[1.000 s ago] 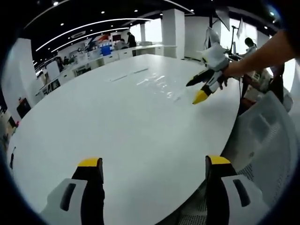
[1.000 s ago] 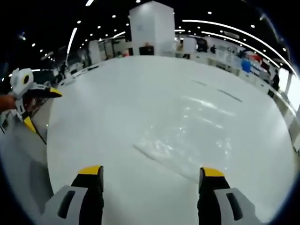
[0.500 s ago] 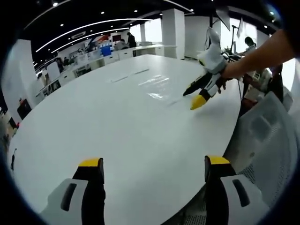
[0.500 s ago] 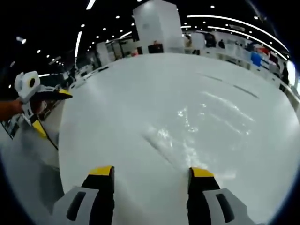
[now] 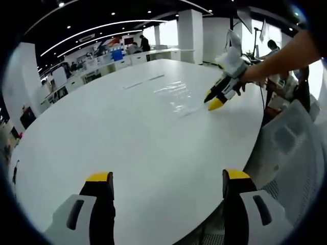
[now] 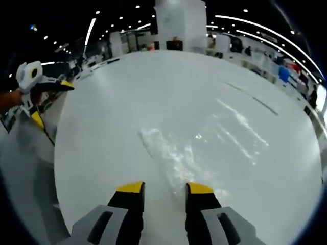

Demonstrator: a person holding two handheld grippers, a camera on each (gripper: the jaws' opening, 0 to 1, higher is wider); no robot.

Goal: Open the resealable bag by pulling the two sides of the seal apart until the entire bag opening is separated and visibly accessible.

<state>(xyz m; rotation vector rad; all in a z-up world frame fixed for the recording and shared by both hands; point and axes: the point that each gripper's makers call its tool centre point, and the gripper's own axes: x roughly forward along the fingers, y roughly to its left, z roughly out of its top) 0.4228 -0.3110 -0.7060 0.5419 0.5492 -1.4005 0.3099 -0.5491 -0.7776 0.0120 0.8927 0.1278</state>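
two grippers work over one large white table [image 5: 102, 132], and the clear resealable bag [image 6: 176, 155] lies flat on it, toward the edge where the right-hand tool reaches in. in the left gripper view the bag [image 5: 176, 97] shows as a glossy, wrinkled patch on the far side of the tabletop.

the right gripper [image 6: 163, 188] has its yellow-tipped jaws drawn close, with only a narrow gap between them, and the near edge of the bag sits right at those tips. whether any film is actually pinched there i cannot tell; the plastic is too clear against the white surface. seen from the left gripper view, the same tool [image 5: 214, 99] is angled down with its tips at the bag's near edge, held by a person's hand [image 5: 245, 76].

the left gripper [image 5: 166, 178] hangs wide open near the table's close edge, well apart from the bag and holding nothing.

the risks from here: the right jaws may close on both layers of the seal together, so any pull would lift or drag the whole bag rather than part it. the film is slick and thin, so it could also slip out. with the left tool so far away, nothing anchors the other side yet, and a one-sided tug would probably just slide the bag across the table.
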